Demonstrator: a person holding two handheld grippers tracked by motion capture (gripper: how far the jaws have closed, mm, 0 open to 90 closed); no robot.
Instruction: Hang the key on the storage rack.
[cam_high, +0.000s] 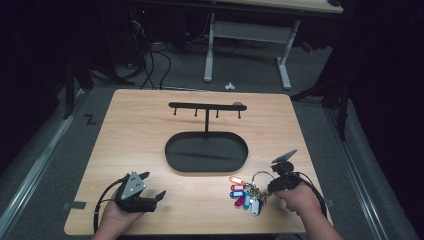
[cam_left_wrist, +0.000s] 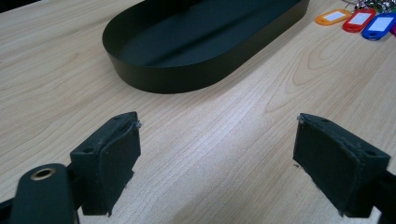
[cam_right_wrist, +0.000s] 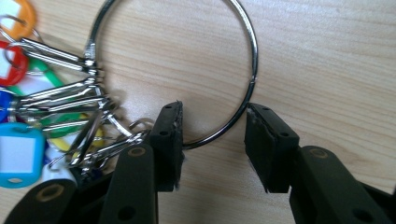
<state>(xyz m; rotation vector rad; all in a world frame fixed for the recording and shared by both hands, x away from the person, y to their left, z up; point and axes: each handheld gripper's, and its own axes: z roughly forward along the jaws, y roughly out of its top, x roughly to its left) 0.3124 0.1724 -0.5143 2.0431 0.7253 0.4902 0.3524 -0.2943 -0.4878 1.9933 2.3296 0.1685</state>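
Observation:
A large steel key ring (cam_right_wrist: 254, 51) lies on the wooden table with several coloured key tags (cam_right_wrist: 18, 154) clipped along its left side. My right gripper (cam_right_wrist: 214, 109) reaches down over the ring's near arc, and both pads meet that arc, so it is shut on the ring. In the high view the ring (cam_high: 261, 176) and tags (cam_high: 242, 192) lie at the front right, just left of the right gripper (cam_high: 272, 179). At the front left my left gripper (cam_high: 154, 184) rests on the table with its jaws wide apart (cam_left_wrist: 217, 121) and nothing between them.
A black oval tray (cam_high: 170, 155) sits mid-table; a post rises from it to a black bar with small hooks (cam_high: 206, 106). The tray's wall (cam_left_wrist: 187, 79) lies ahead of the left gripper. Beyond the table are a white desk frame (cam_high: 210, 50) and floor cables.

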